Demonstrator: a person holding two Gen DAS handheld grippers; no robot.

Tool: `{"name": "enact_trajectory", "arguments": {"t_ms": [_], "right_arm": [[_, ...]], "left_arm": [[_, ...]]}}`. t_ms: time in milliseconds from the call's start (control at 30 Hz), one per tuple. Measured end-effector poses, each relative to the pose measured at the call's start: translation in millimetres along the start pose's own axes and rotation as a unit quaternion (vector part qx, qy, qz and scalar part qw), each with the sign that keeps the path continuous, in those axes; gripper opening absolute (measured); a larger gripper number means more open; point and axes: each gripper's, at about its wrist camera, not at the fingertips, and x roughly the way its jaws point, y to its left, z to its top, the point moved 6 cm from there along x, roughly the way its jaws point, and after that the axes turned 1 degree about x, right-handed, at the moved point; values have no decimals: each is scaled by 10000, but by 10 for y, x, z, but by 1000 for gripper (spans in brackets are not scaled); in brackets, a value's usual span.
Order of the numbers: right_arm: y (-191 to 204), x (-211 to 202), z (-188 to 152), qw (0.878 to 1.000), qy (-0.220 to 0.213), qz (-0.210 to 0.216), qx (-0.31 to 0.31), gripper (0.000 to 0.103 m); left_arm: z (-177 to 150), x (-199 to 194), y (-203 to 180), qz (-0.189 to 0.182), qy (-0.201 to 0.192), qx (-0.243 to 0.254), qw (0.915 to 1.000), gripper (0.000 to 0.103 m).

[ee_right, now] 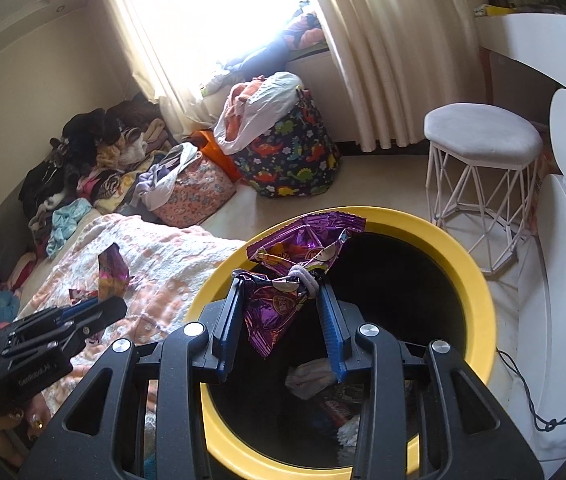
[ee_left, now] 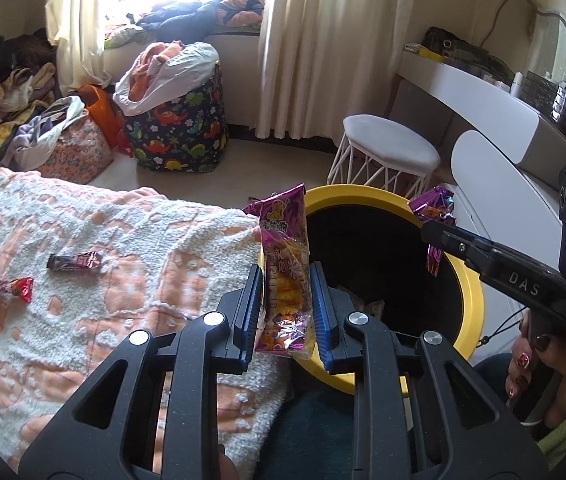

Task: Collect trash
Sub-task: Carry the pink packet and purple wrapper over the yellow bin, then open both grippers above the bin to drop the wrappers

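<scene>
My left gripper [ee_left: 286, 272] is shut on a long purple snack wrapper [ee_left: 283, 232], which stands upright between the blue pads at the left rim of a yellow-rimmed bin [ee_left: 471, 292]. My right gripper [ee_right: 279, 280] is shut on a crumpled purple wrapper [ee_right: 303, 240] with a pale loop on it, over the bin's [ee_right: 475, 280] dark opening. Each view shows the other gripper: the right gripper [ee_left: 439, 232] at the right, the left gripper [ee_right: 99, 308] at the left. A dark candy wrapper [ee_left: 75, 261] and a red-and-white one [ee_left: 3, 289] lie on the blanket [ee_left: 123, 320]. Trash [ee_right: 323, 384] lies in the bin's bottom.
A white wire stool [ee_right: 479, 140] stands beyond the bin, beside a white dressing table [ee_left: 495, 112]. A dinosaur-print bag [ee_left: 179, 128], a floral bag [ee_left: 79, 152] and piles of clothes [ee_right: 83, 160] line the window wall. A dark cable [ee_right: 531, 400] runs along the floor at the right.
</scene>
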Motion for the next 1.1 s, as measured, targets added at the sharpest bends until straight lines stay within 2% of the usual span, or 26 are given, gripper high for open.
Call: {"name": "enact_trajectory", "arguments": {"t_ms": [500, 933, 1100], "right_arm": [[-283, -69, 33, 9994, -53, -190, 275, 35], [-397, -51, 13, 9989, 13, -269, 386, 36], [-452, -60, 13, 9985, 18, -315, 451, 41]], "left_arm": [[-63, 249, -384, -349, 242, 446, 9981, 18], [-19, 512, -560, -519, 401, 583, 9961, 19], [6, 572, -595, -553, 410, 622, 9957, 22]]}}
